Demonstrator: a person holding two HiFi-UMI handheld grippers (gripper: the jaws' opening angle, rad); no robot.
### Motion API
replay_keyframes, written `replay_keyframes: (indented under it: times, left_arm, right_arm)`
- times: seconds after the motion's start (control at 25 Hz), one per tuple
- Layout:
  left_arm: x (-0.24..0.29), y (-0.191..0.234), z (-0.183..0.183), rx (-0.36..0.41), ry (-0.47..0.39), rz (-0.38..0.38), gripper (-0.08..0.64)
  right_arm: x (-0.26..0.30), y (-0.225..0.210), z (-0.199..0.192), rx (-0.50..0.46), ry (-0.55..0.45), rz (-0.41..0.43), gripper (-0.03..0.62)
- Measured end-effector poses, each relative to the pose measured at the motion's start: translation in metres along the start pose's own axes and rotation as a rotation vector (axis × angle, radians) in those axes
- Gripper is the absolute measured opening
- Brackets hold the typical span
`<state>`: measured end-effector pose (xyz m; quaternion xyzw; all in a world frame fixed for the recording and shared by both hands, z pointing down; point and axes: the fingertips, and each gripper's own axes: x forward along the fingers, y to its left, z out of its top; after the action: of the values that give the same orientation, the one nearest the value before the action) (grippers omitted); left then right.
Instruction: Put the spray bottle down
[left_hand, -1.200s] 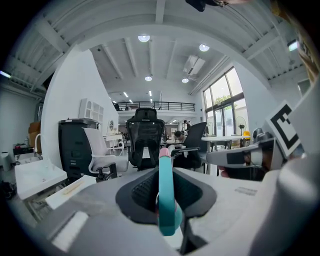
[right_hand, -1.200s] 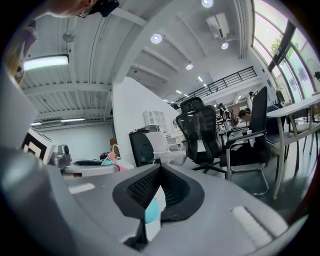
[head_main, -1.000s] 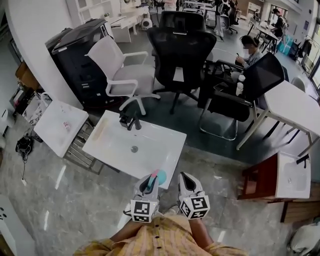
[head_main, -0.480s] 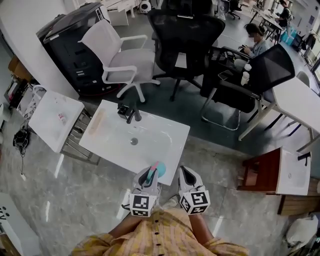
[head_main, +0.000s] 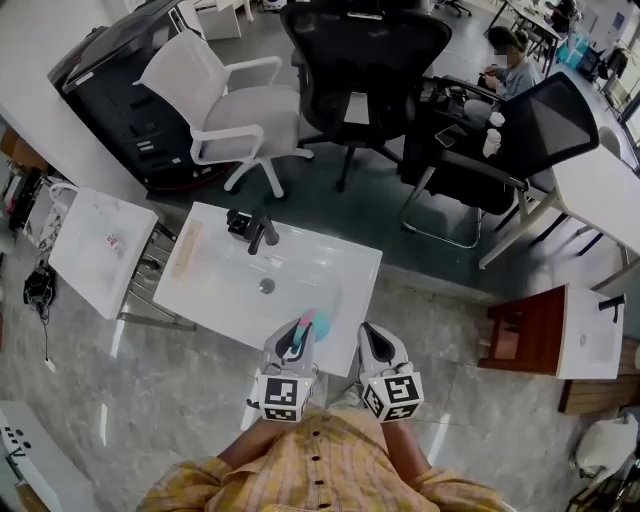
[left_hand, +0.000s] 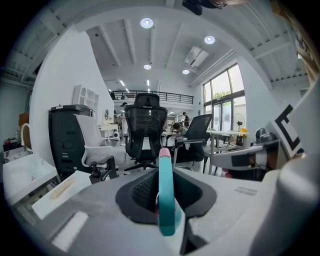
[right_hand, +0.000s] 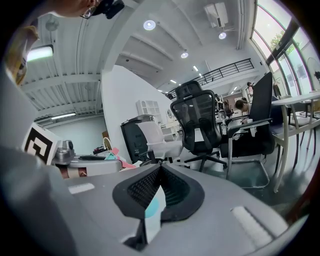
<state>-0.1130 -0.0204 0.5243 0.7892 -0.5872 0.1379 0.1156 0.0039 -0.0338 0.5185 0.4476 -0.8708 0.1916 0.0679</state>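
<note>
Left gripper (head_main: 296, 343) with spray bottle (head_main: 311, 325) carried forward and slightly lower, right gripper (head_main: 371, 338) advanced alongside, bottle's teal head now past the near rim of the white sink (head_main: 215, 295), sink nearer the person.

spray bottle (head_main: 313, 323): teal, pink tip. left gripper (head_main: 297, 342) and right gripper (head_main: 373, 338): grey shells, black ribbed pads, cubes with black-on-white square markers. sink basin (head_main: 220, 290) white, faucet (head_main: 258, 232) black. shirt (head_main: 320, 470) yellow-orange plaid. floor (head_main: 120, 400) grey marbled, dark teal-grey farther out. office chair (head_main: 230, 105) white, mesh chair (head_main: 365, 60) black. side cabinet (head_main: 520, 340) reddish-brown.
</note>
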Motion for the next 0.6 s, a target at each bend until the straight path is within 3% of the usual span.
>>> replay_keyframes:
  times: [0.6]
  left_arm:
    - [0.08, 0.037, 0.006, 0.01, 0.036, -0.032, 0.069]
  right_arm:
    - [0.035, -0.023, -0.006, 0.022, 0.037, -0.047, -0.002]
